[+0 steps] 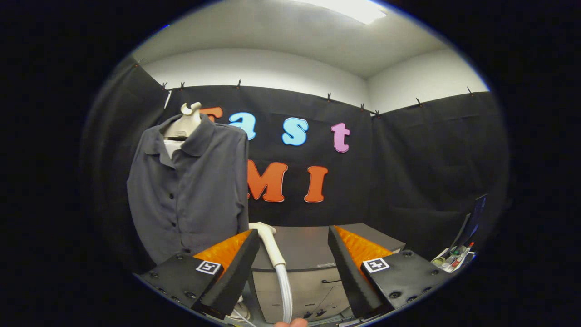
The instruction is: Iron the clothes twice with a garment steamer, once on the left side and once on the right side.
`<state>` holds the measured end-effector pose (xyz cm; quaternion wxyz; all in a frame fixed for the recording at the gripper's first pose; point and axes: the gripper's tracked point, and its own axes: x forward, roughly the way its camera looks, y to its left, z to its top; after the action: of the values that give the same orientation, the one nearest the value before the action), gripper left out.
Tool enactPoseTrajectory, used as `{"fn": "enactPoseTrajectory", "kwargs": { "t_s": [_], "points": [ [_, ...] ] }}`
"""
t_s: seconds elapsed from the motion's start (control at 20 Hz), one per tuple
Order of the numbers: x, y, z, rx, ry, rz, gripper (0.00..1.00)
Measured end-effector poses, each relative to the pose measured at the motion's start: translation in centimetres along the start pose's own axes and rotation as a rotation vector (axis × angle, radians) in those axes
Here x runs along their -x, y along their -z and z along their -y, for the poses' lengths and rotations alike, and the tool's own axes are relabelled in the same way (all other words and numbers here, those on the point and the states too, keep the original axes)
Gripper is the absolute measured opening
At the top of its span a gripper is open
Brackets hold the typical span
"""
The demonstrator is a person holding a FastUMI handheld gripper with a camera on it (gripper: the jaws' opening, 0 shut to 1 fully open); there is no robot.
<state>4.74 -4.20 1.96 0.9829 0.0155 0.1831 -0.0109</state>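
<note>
Clearly the dark grey button-front cloth shirt hangs furthest left, draped over a pale dress form whose neck pokes above the collar, in front of the black cloth wall. It looks soft and light, likely to sway or bunch if pushed hard, so a steamer head should glide over it with gentle contact rather than press.

Just right of the shirt's hem, the white plastic garment steamer handle rises with its curved head near the tip of the left finger, and its ribbed white hose trails down between the two fingers. The handle seems rigid and fairly light, smooth enough to slip; the hose would drag and tug on it. The straight stem below the head looks like the best place to grip, squarely across its width.

The gripper is held level, pointing forward at the grey cabinet beyond, with its fingers spread wide apart and holding nothing. The handle sits just inside the left finger, well apart from the right finger. A fingertip of a person shows at the foot of the hose. Further right, a small tray of pens rests low by the wall.
</note>
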Motion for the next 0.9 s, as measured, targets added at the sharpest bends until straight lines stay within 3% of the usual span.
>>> {"fn": "enactPoseTrajectory", "kwargs": {
  "t_s": [0.4,0.65,0.75,0.9],
  "points": [
    [-12.6,1.3,0.5,-0.006,0.007,-0.179,0.98],
    [-15.6,3.4,0.9,-0.007,-0.014,-0.251,0.98],
    [-15.4,2.7,2.5,0.014,-0.003,-0.206,0.98],
    [-13.0,-0.9,10.8,0.101,0.141,-0.004,0.98]
  ]
}}
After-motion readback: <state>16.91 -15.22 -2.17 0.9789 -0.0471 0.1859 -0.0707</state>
